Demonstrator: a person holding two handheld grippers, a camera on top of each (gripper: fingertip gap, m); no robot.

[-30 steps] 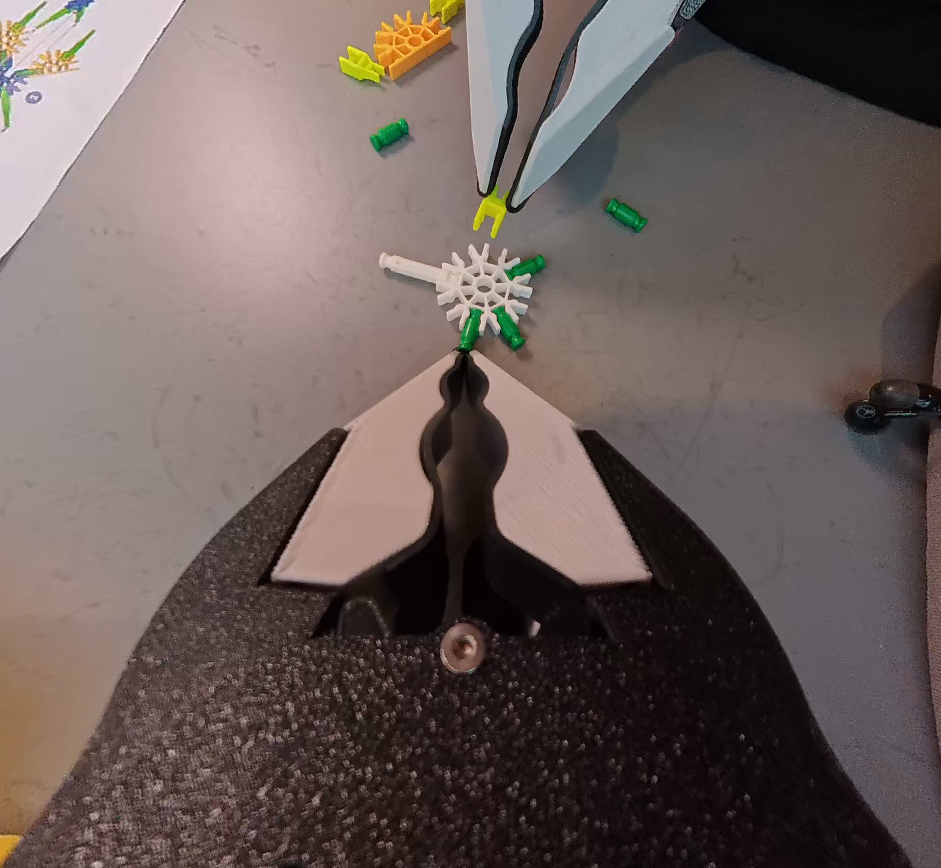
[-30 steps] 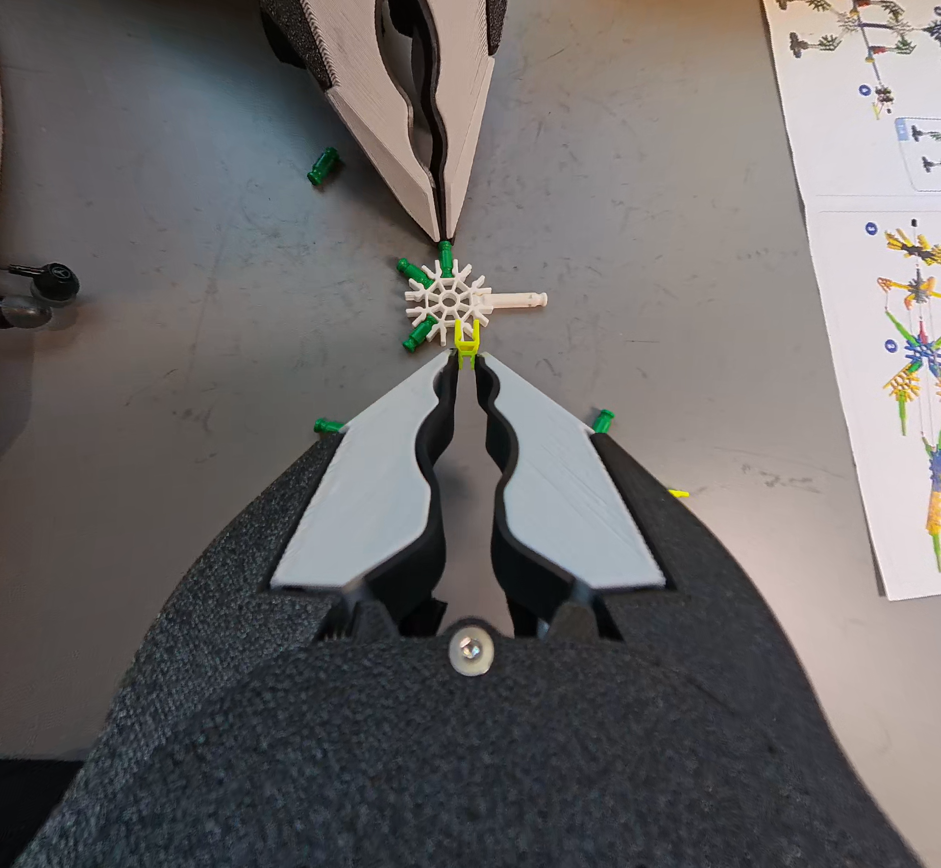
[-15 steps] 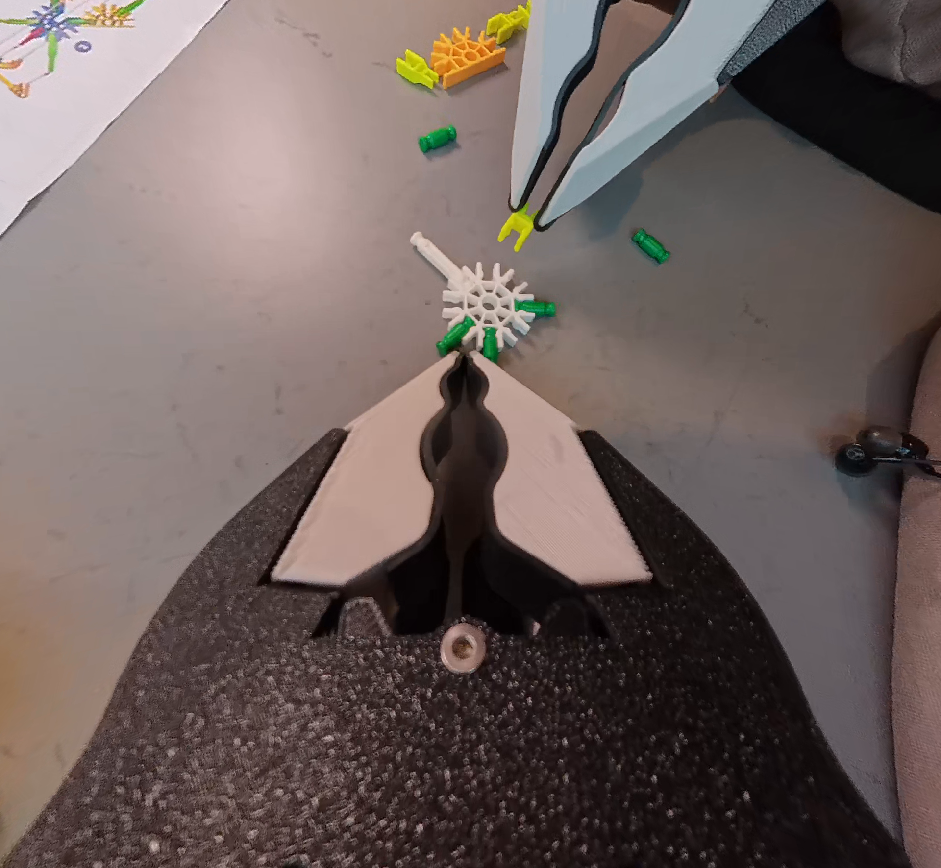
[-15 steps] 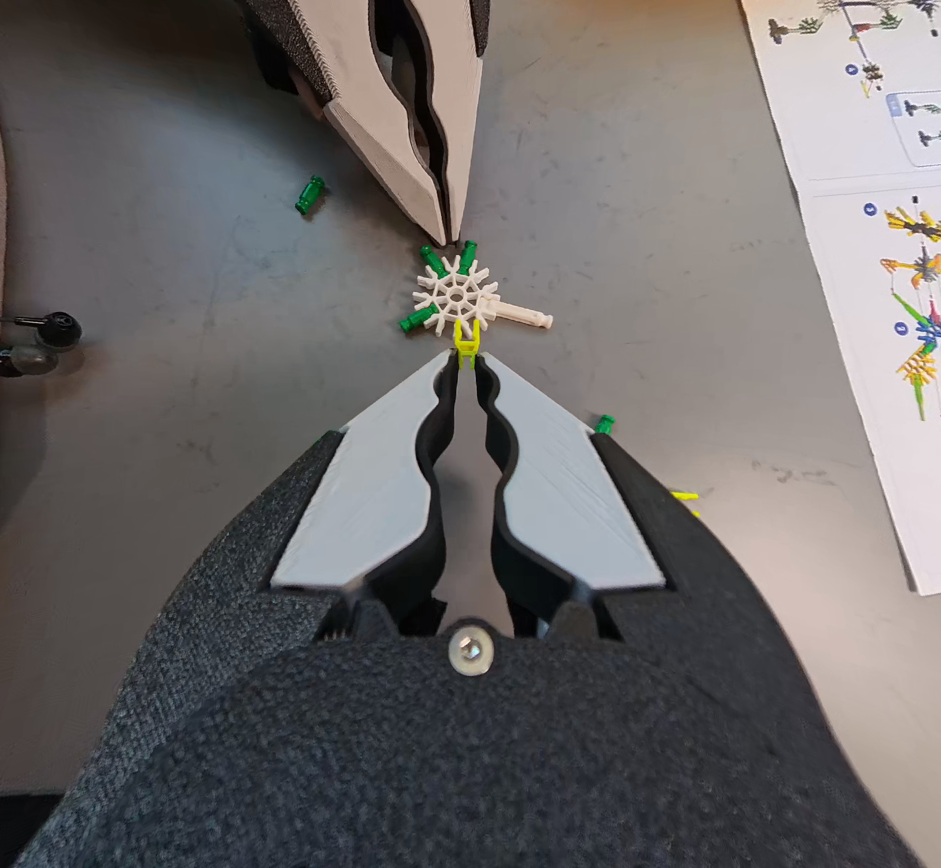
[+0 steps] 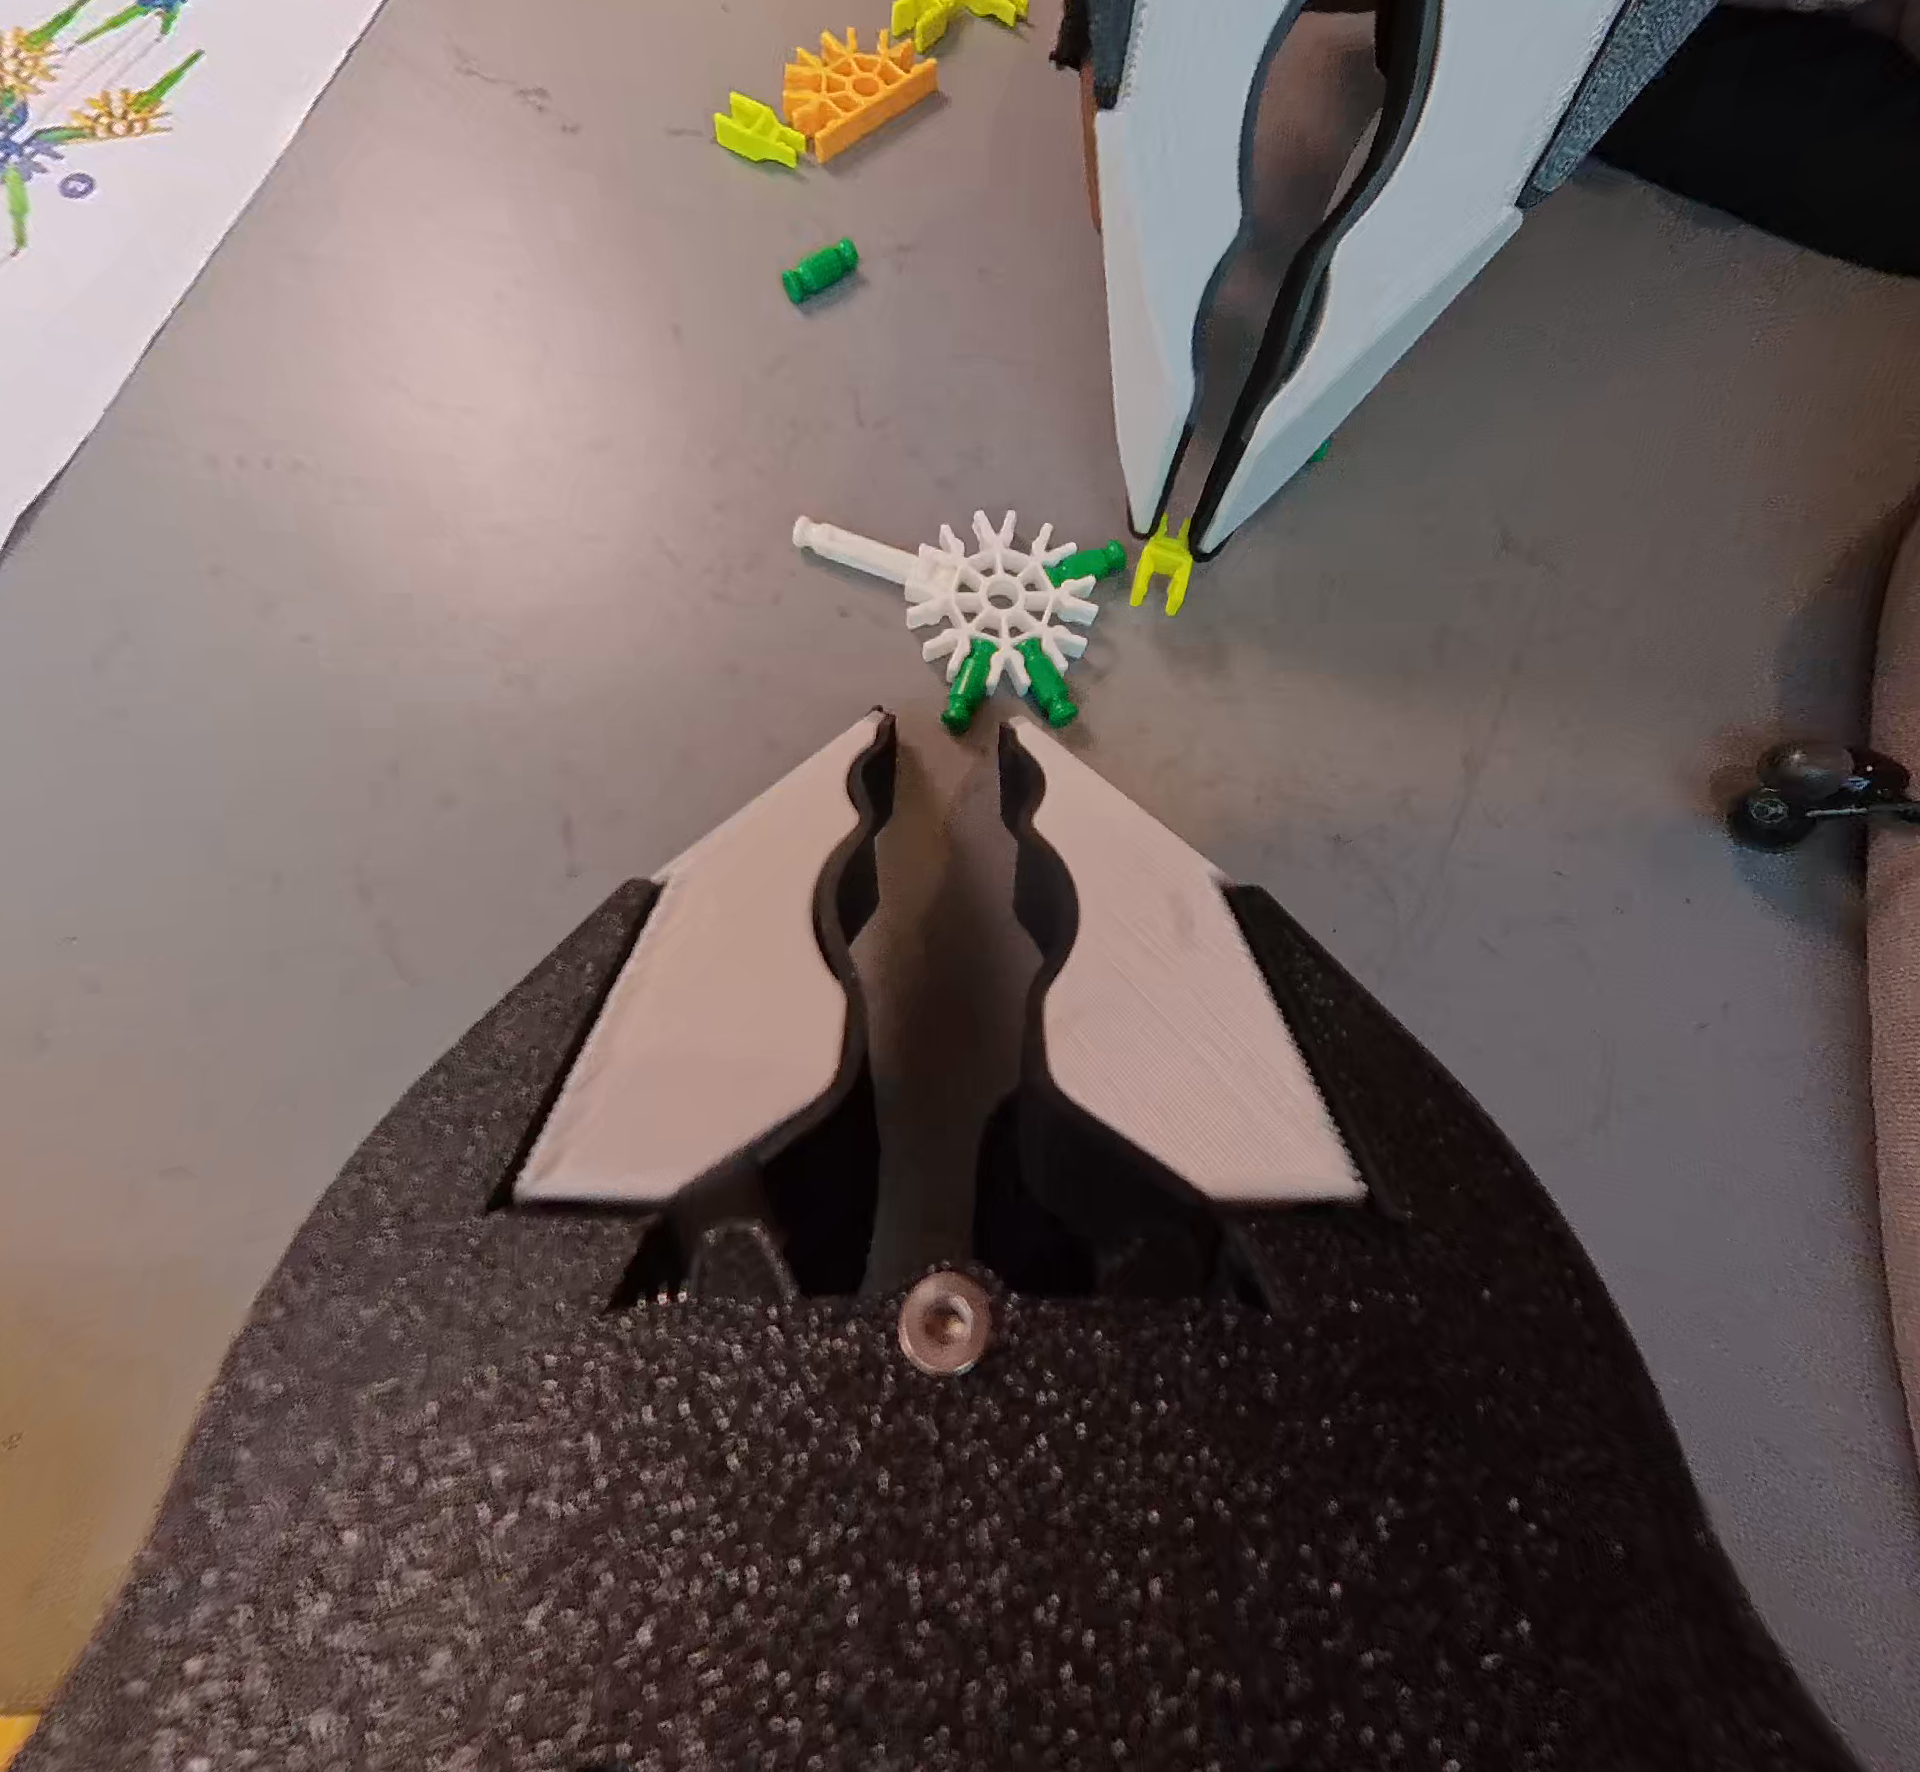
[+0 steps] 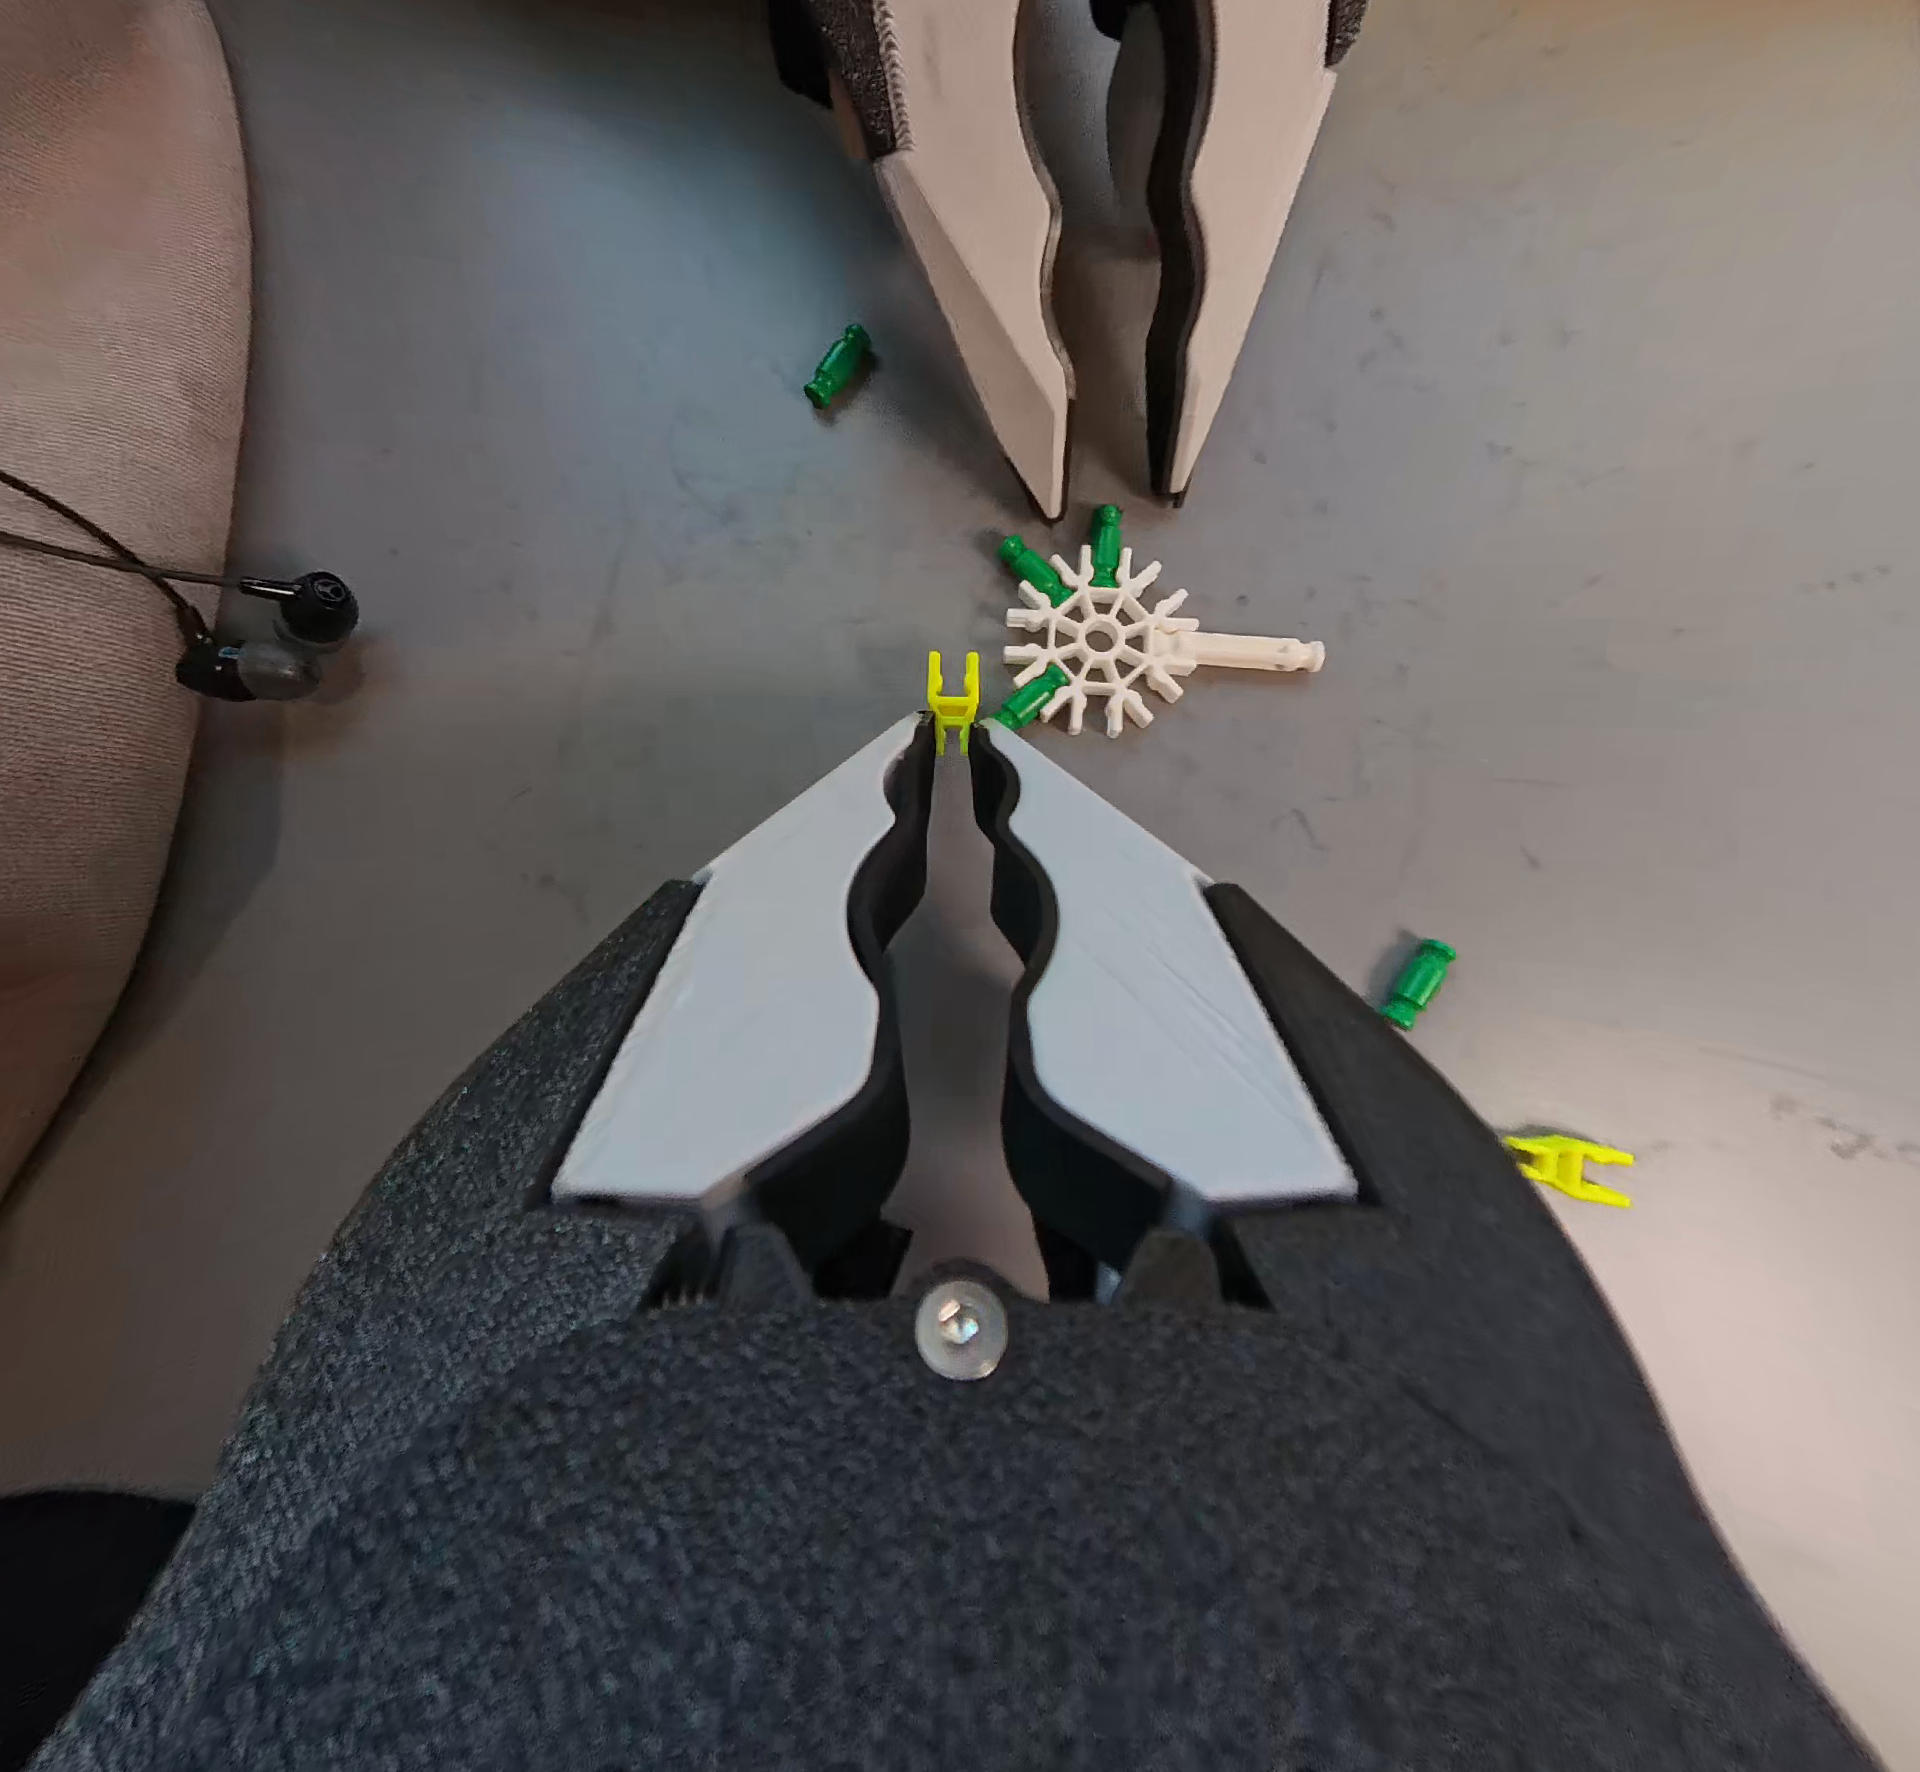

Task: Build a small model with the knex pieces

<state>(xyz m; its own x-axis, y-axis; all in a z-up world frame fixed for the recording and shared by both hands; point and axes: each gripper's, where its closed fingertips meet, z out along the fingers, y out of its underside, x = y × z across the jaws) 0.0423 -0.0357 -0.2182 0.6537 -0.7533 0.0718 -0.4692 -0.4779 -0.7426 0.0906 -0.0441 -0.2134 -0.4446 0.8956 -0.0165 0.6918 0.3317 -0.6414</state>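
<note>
Left tongs (image 5: pixel 943 730): parted, empty, at frame centre; tips just below the white wheel's green pegs.
Right tongs (image 6: pixel 951 720): clamped on a yellow clip (image 6: pixel 953 696), fork pointing away.
White wheel (image 6: pixel 1097 639): flat on the grey table (image 6: pixel 520 268), right of the clip; its white rod (image 6: pixel 1252 654) points right.
Nearest: the right tongs' clip, almost touching one green peg (image 6: pixel 1031 698).

A white printed paper sheet (image 5: pixel 156 164) is being shown far left of the left fingers (image 5: pixel 727 974), an orange plastic half-wheel connector (image 5: pixel 857 96) well ahead of them. Black wired earphones (image 6: pixel 270 631) are being shown well left of the right fingers (image 6: pixel 769 995).
</note>
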